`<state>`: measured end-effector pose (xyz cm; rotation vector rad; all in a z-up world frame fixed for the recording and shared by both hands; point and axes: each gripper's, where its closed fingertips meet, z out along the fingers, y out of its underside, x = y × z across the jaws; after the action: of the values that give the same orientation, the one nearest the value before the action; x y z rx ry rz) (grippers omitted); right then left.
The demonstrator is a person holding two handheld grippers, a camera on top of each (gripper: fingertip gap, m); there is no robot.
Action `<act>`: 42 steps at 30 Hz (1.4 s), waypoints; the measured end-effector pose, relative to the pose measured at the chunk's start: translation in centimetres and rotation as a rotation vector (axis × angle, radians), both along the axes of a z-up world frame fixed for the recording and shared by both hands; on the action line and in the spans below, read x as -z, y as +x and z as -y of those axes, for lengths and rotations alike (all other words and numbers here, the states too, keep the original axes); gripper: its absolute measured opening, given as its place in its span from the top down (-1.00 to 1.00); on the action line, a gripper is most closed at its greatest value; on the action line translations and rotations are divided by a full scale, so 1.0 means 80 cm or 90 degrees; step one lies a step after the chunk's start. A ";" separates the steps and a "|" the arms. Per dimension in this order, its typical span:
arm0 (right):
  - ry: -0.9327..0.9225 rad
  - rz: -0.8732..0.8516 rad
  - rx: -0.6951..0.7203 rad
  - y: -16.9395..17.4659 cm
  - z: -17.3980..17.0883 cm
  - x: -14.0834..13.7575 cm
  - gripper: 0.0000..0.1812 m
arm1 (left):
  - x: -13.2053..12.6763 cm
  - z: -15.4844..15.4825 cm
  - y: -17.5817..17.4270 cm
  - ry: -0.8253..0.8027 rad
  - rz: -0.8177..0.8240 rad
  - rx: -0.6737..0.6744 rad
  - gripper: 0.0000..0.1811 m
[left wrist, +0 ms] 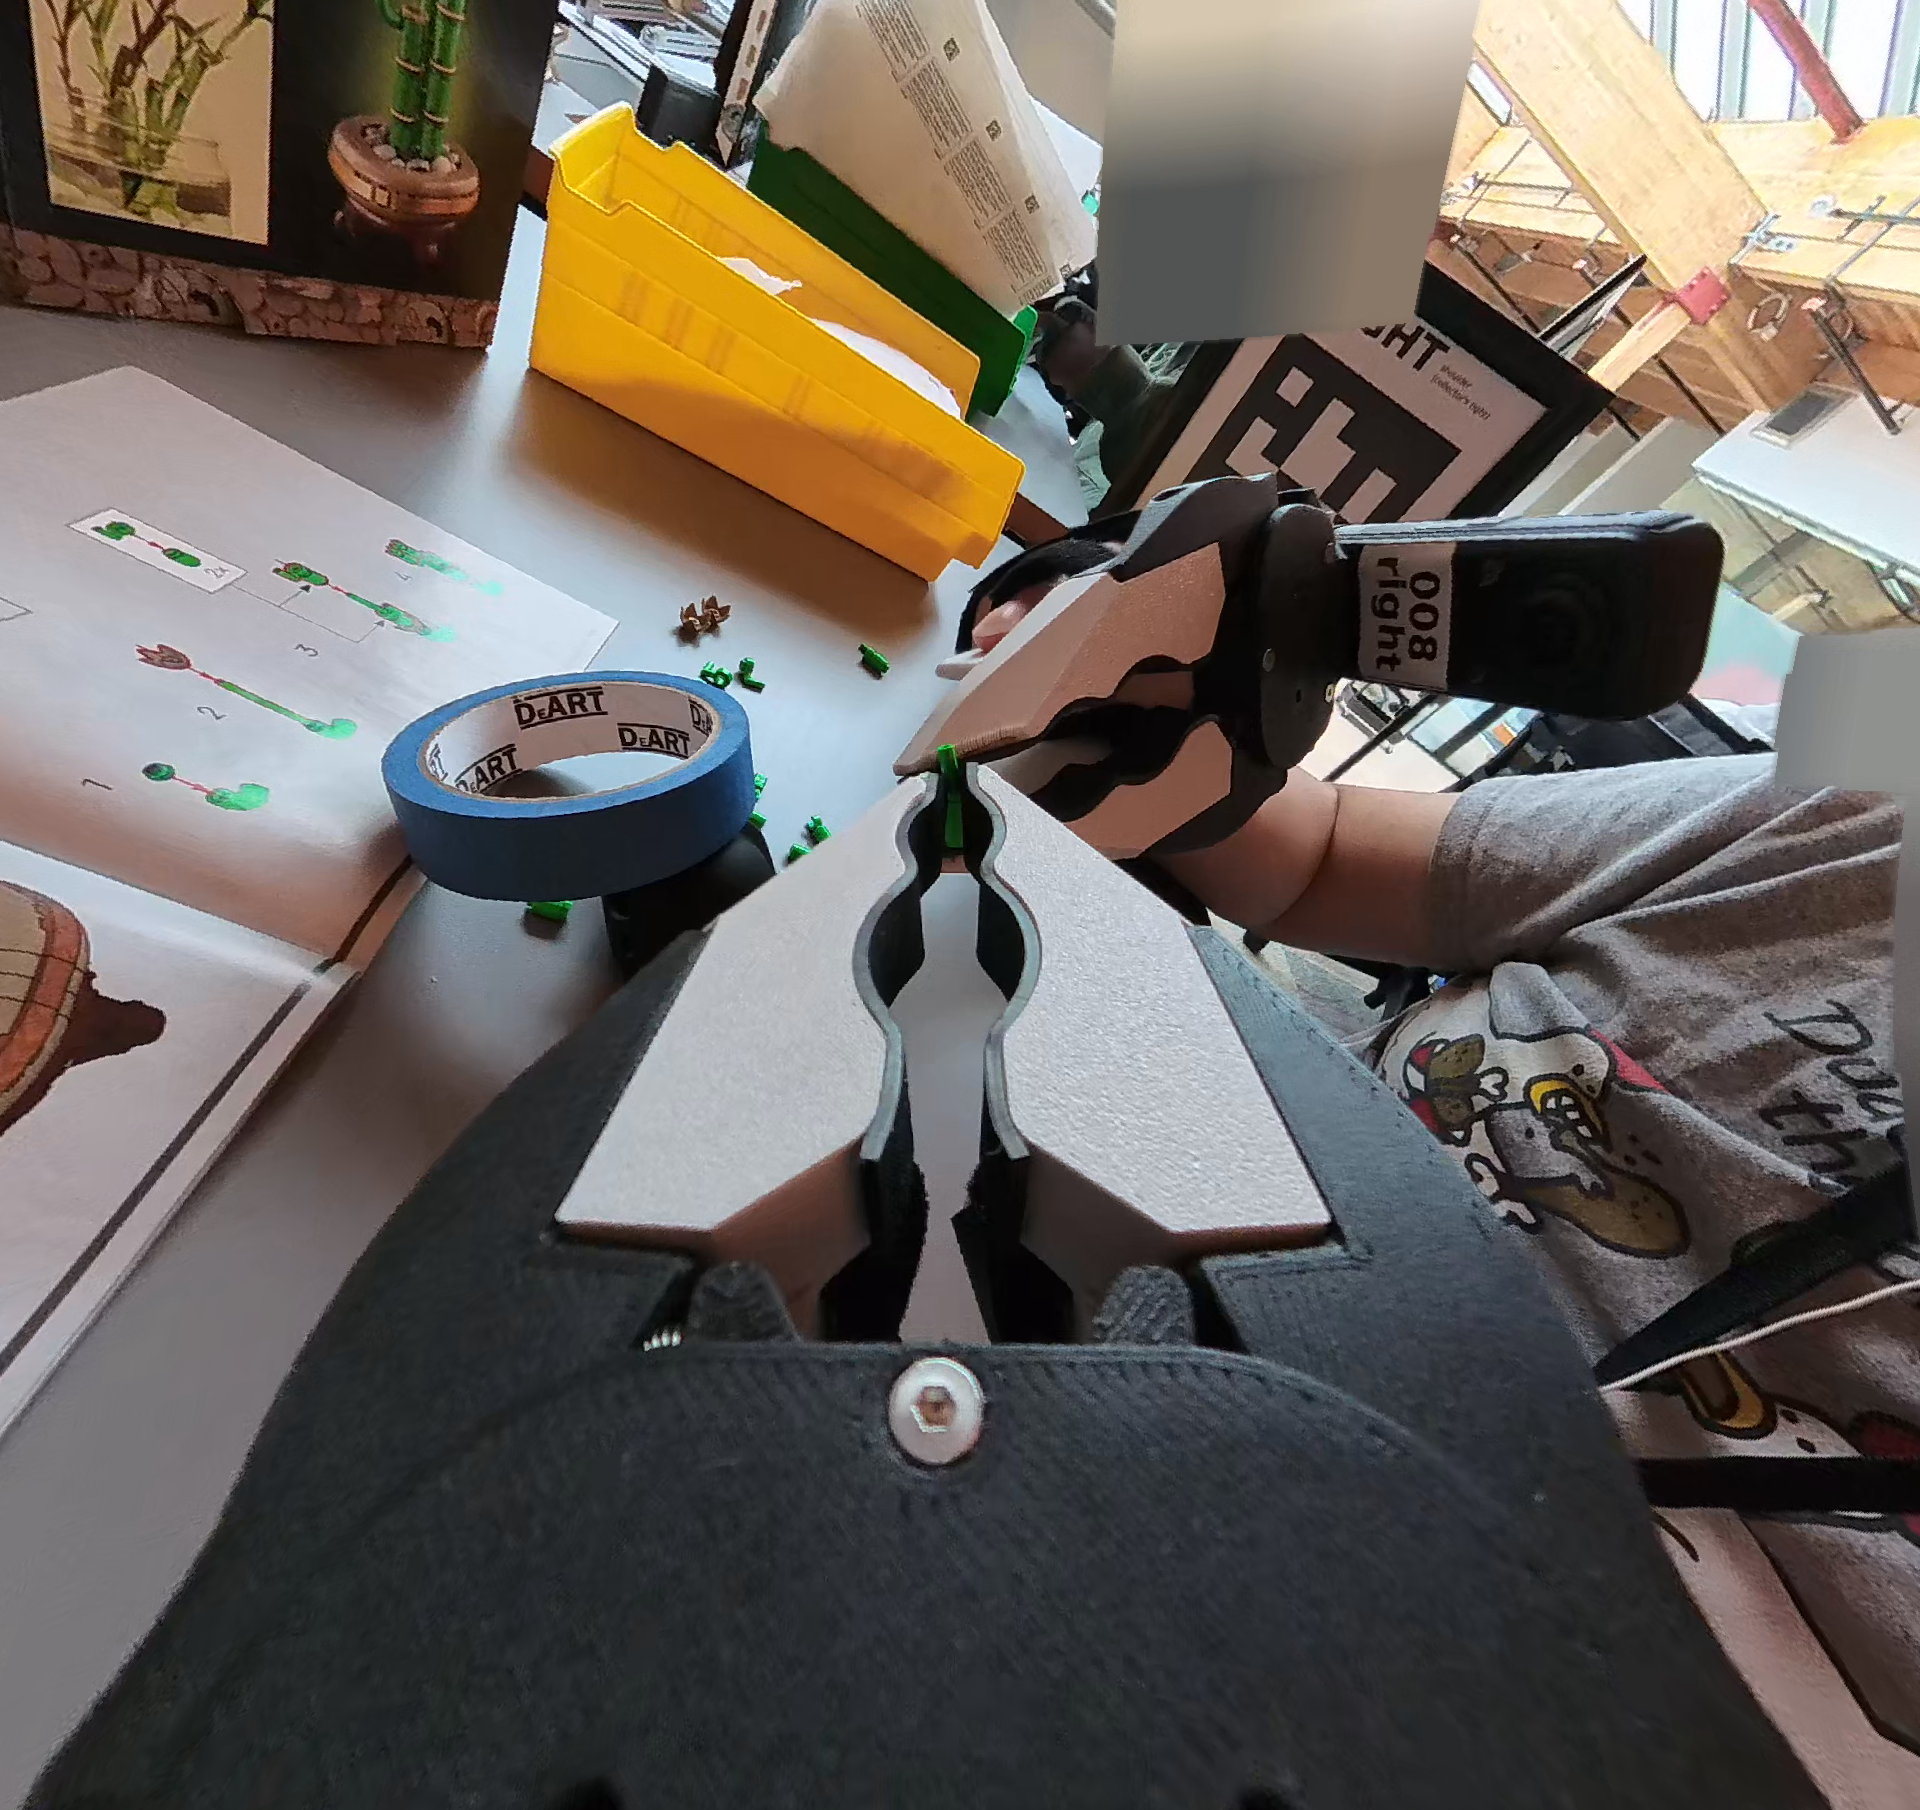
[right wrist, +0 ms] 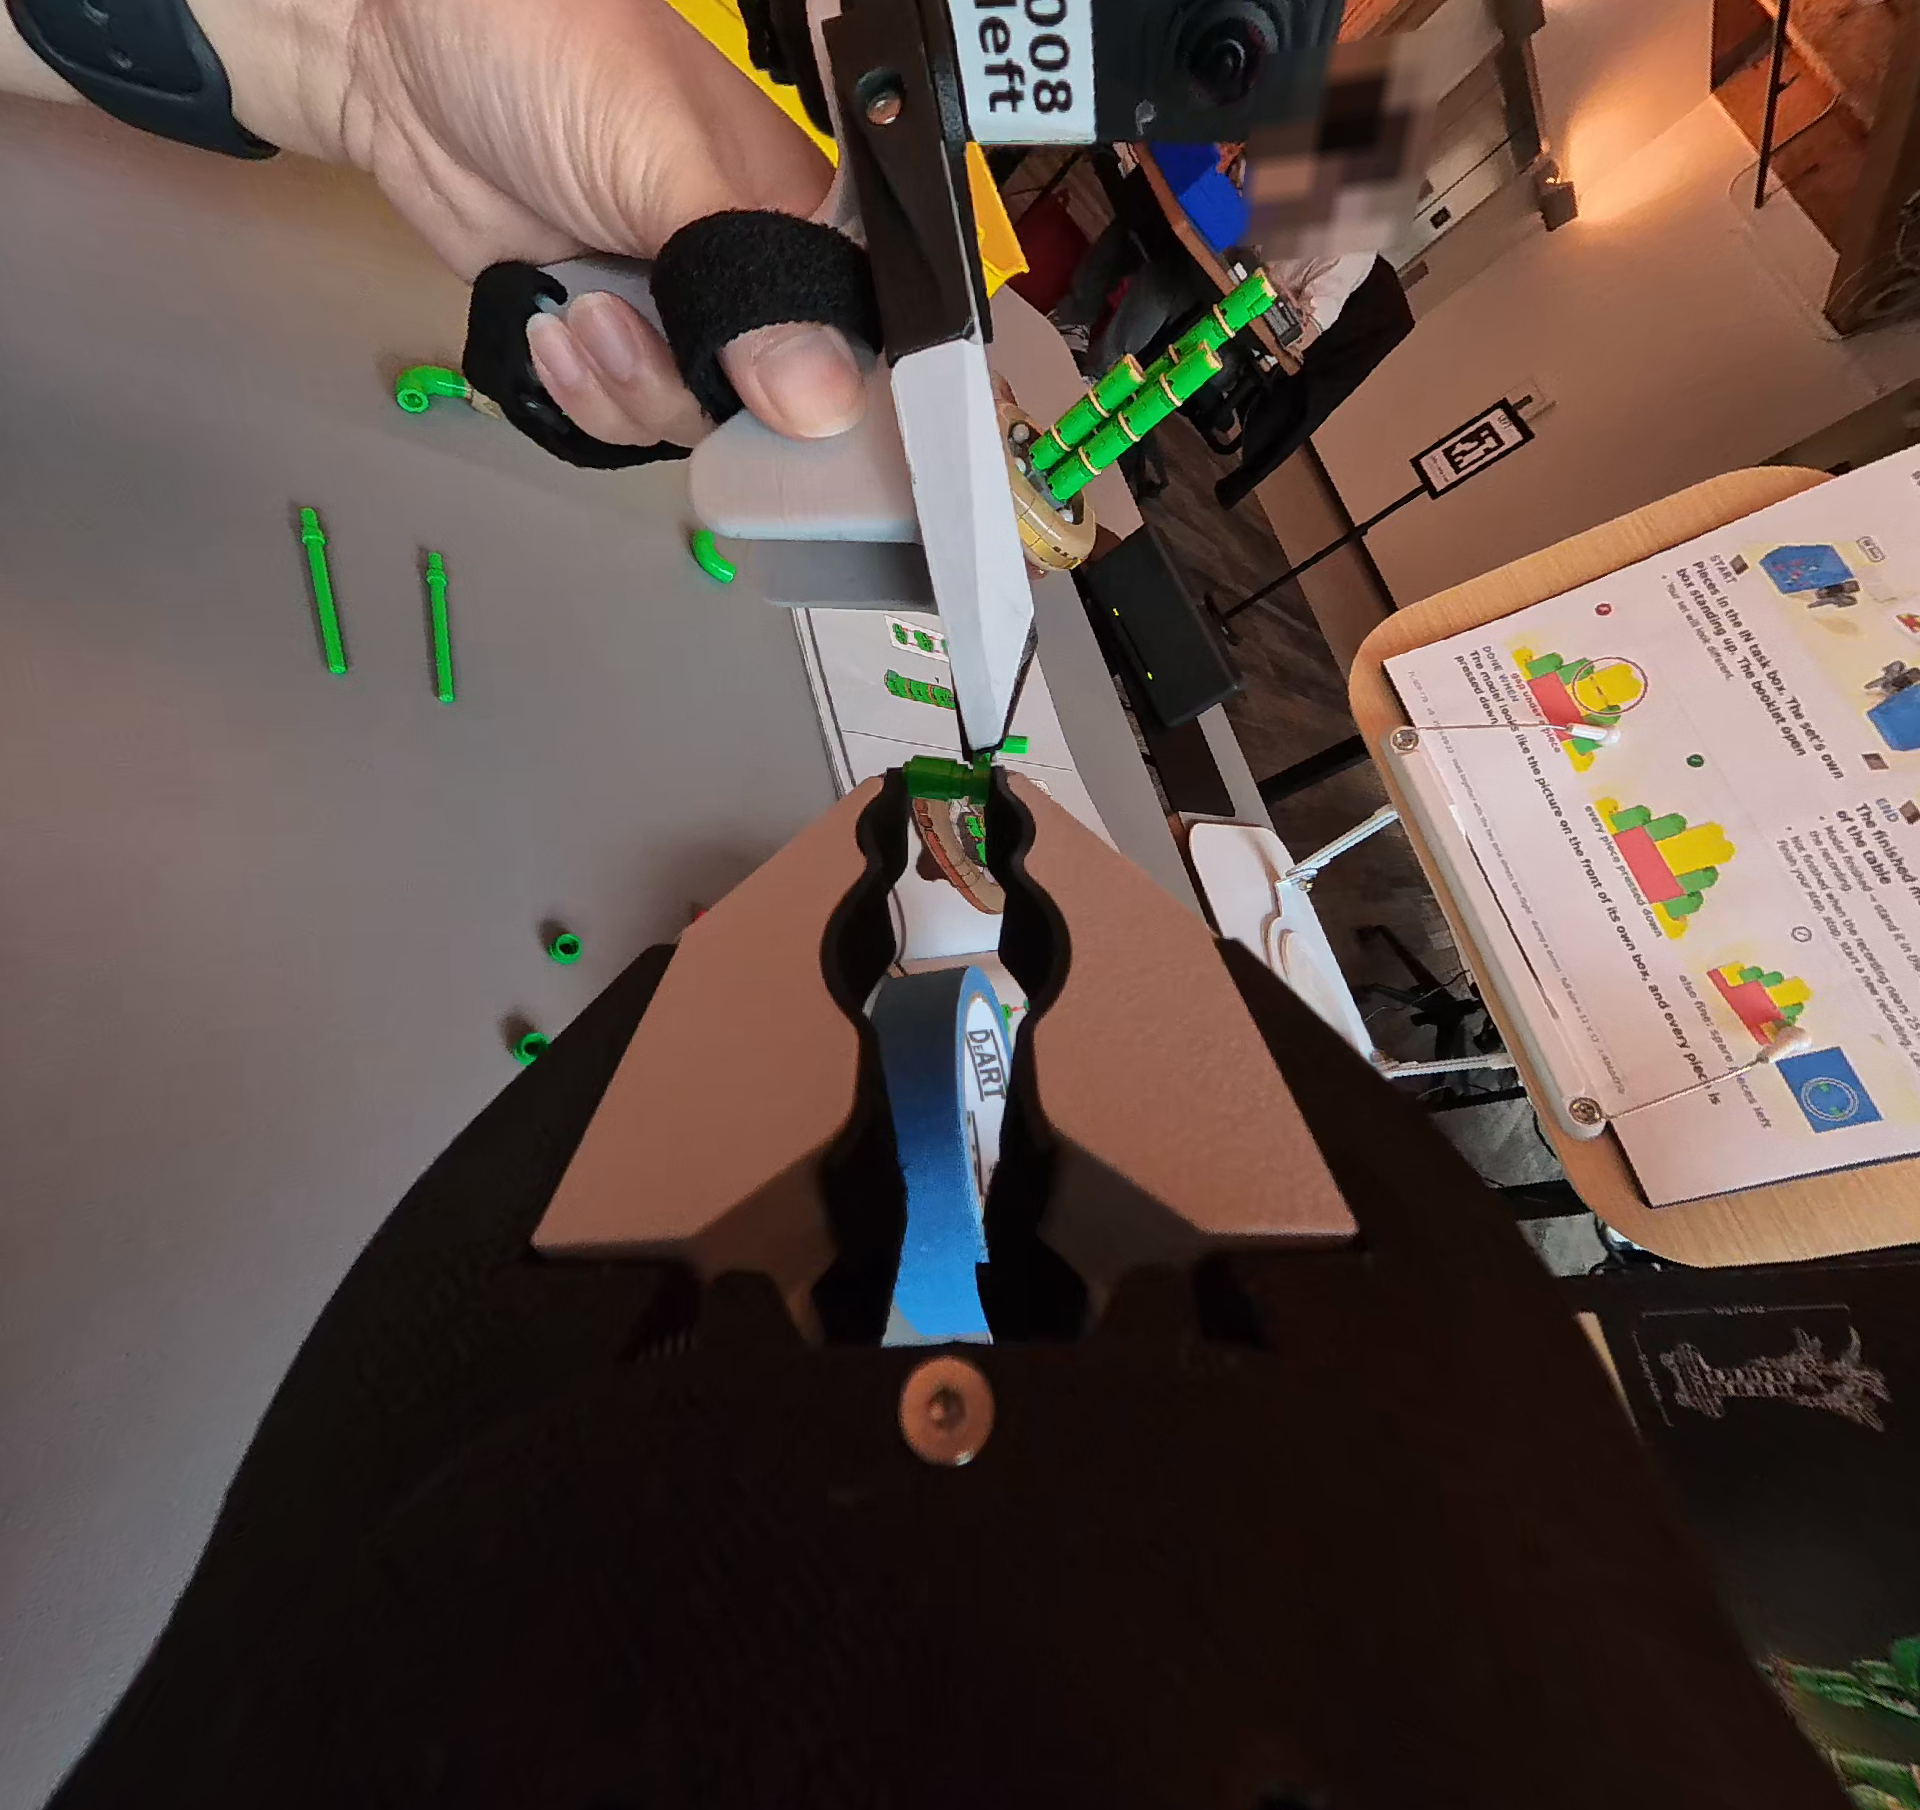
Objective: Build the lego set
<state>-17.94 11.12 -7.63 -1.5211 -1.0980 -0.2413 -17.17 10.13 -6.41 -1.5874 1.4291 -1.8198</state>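
Both grippers meet tip to tip above the grey bench (left wrist: pixel 488 472), joining two tiny green Lego parts. The left gripper (left wrist: pixel 948 804) has its fingers drawn narrow around a thin green pin (left wrist: pixel 948 810) that stands between the tips, while the right gripper (right wrist: pixel 943 781) has its fingers nearly closed on a small green connector piece (right wrist: pixel 940 778); in the right wrist view the left gripper's tip touches that piece from above. These parts look light, hard and slick, so they should be pinched near the very tips and squarely across their flat or round sides; a skewed squeeze could flick them away. The pin is slender and probably bends a little, so I judge it best held close to the joining end. More stock lies on the bench: two long green rods (right wrist: pixel 322 591), green elbow pieces (right wrist: pixel 426 389) and small green rings (right wrist: pixel 564 948). A roll of blue tape (left wrist: pixel 566 784) rests on the open instruction booklet (left wrist: pixel 208 680), with a yellow bin (left wrist: pixel 748 347) beyond. The partly built bamboo model (right wrist: pixel 1132 399) stands farther off.
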 end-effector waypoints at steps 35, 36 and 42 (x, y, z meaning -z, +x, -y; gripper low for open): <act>0.093 0.024 0.078 0.012 -0.016 -0.013 0.85 | -0.001 -0.005 0.016 -0.034 0.011 -0.034 0.94; 0.095 0.027 0.081 0.013 -0.016 -0.013 0.85 | 0.000 -0.005 0.016 -0.033 0.010 -0.036 0.94; 0.113 0.037 0.103 0.015 -0.019 -0.016 0.85 | -0.003 -0.008 0.019 -0.029 0.019 -0.057 0.94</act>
<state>-16.72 12.62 -6.38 -1.4509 -0.9723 -0.4845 -15.65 10.77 -6.13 -1.6108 1.2921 -1.8291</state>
